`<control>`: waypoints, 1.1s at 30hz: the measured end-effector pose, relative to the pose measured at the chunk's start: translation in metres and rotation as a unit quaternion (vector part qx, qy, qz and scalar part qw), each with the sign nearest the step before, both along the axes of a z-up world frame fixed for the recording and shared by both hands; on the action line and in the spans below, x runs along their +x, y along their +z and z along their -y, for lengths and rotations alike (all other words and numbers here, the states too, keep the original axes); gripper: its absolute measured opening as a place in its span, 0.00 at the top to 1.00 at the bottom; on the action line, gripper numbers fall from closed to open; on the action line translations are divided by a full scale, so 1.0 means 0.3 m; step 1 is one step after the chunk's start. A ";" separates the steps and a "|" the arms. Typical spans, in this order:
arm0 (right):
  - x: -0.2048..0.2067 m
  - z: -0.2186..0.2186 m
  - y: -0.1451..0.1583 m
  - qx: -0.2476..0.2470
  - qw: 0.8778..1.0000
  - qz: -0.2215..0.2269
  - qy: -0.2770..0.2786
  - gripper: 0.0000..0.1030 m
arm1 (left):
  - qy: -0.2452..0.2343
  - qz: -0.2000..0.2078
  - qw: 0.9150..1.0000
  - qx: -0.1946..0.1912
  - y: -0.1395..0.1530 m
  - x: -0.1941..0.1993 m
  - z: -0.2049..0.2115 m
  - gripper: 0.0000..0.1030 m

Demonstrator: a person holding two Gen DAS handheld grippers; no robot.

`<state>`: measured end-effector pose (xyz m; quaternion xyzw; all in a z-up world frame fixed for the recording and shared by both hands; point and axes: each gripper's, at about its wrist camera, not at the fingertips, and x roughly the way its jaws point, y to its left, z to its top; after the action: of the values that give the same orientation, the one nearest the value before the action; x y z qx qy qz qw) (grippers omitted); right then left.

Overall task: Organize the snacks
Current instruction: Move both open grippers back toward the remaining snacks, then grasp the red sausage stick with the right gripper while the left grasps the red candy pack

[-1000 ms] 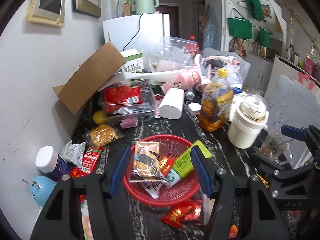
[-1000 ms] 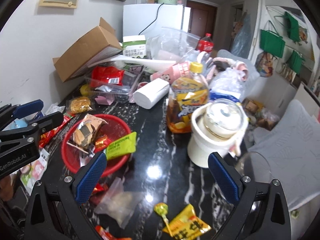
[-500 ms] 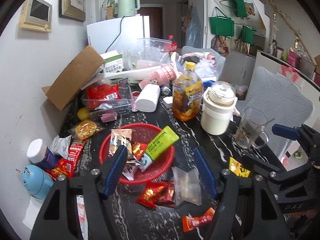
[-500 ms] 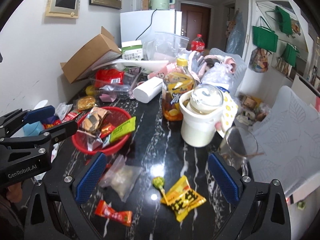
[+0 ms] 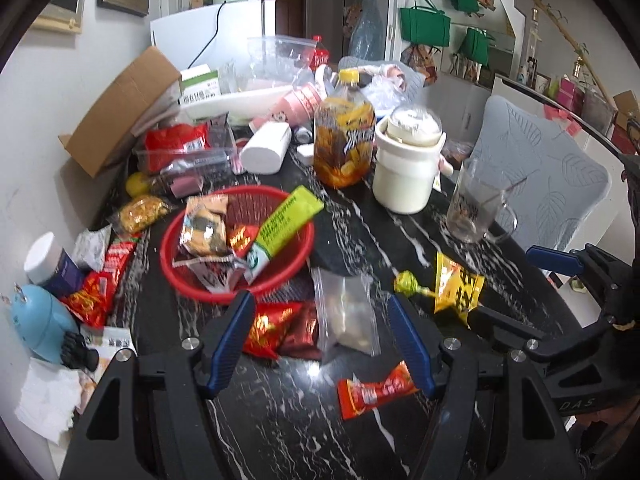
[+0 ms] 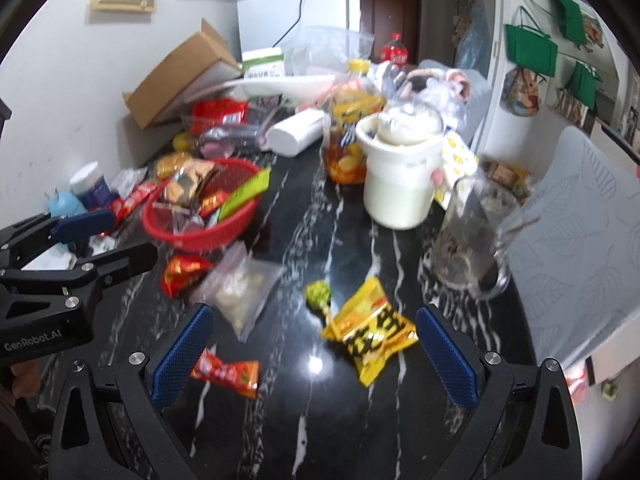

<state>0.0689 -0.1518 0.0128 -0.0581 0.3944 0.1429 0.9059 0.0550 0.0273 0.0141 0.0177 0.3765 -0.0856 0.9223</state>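
A red basket (image 5: 192, 276) (image 6: 200, 236) on the black marble table holds several snack packs and a green tube (image 5: 284, 220). In front of it lie red packets (image 5: 280, 328), a clear bag (image 5: 346, 316) (image 6: 240, 288), a green lollipop (image 5: 406, 282) (image 6: 318, 296), a yellow packet (image 5: 456, 286) (image 6: 370, 330) and an orange-red candy bar (image 5: 374, 392) (image 6: 226, 372). My left gripper (image 5: 320, 344) is open and empty, above the red packets and clear bag. My right gripper (image 6: 314, 360) is open and empty, above the yellow packet and candy bar.
A white jar (image 5: 408, 168), an orange drink bottle (image 5: 344, 140) and a glass mug (image 5: 476, 208) stand right of the basket. More snacks (image 5: 104, 276), a blue object (image 5: 40, 320) and a cardboard box (image 5: 124, 108) line the left wall. A grey chair (image 5: 544, 184) stands right.
Both grippers have pulled back from the basket toward the table's near edge. More of the loose snacks in front of the basket now show. Both stay open.
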 end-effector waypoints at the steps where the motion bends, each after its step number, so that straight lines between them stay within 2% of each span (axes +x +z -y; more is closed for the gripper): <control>1: -0.005 -0.002 -0.009 0.000 1.000 -0.002 0.001 0.01 | 0.001 -0.004 1.000 -0.002 -0.010 -0.004 -0.003 0.34; 11: -0.052 -0.064 -0.106 -0.003 0.999 -0.032 0.033 0.13 | 0.017 -0.046 0.998 -0.030 -0.116 -0.039 -0.071 0.34; 22: -0.094 -0.150 -0.226 0.039 0.989 -0.116 0.077 0.28 | 0.045 -0.083 0.995 -0.041 -0.206 -0.074 -0.161 0.34; 33: -0.026 -0.189 -0.306 0.086 0.979 -0.166 0.080 0.29 | 0.067 -0.075 0.994 -0.039 -0.208 -0.077 -0.214 0.34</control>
<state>0.0611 -0.0951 -0.0791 0.0133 0.5196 0.2560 0.8150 0.0320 0.0915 -0.0483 -0.0502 0.4414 -0.0389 0.8951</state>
